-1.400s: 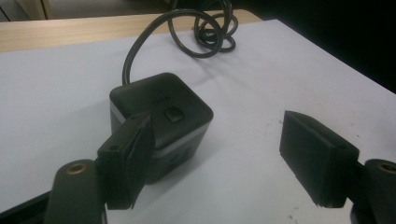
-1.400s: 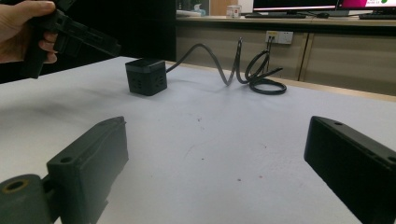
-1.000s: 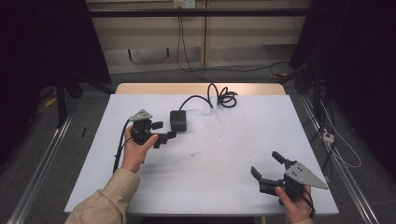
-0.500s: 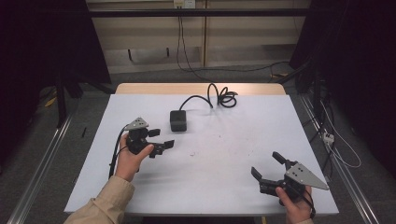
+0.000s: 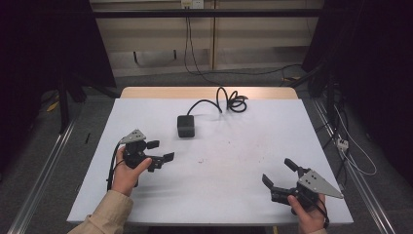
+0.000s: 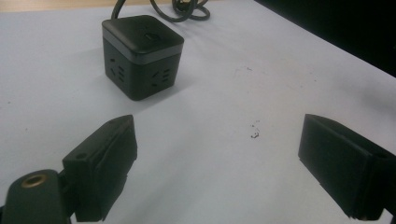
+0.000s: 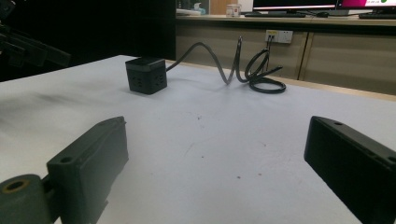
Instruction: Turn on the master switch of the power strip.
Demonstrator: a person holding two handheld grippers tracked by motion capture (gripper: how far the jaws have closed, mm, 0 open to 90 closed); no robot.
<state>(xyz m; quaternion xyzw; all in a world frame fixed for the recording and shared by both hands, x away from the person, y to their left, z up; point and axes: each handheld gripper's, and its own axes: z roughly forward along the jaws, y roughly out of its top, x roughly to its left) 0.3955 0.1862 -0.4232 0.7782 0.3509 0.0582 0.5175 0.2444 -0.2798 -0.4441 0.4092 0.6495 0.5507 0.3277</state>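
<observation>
The black socket cube [image 5: 186,126] stands upright on the white table [image 5: 243,185], in the far middle part, near the far edge. It is nearly square, so it has no clear long axis. Its cable [image 5: 221,100] leaves from the far side of the cube and runs away to the right, where it makes loose loops near the far edge of the table. In the left gripper view one corner of the cube [image 6: 140,56] points toward the camera, with socket holes on both faces that show.

The left gripper [image 5: 160,151] is nearer than the cube and to its left, not touching it, with its jaws spread wide and holding nothing. The right gripper [image 5: 277,173] is well apart from the cube, near the table's near right corner, jaws also released and empty. Between the cube and both grippers the table surface is bare.
</observation>
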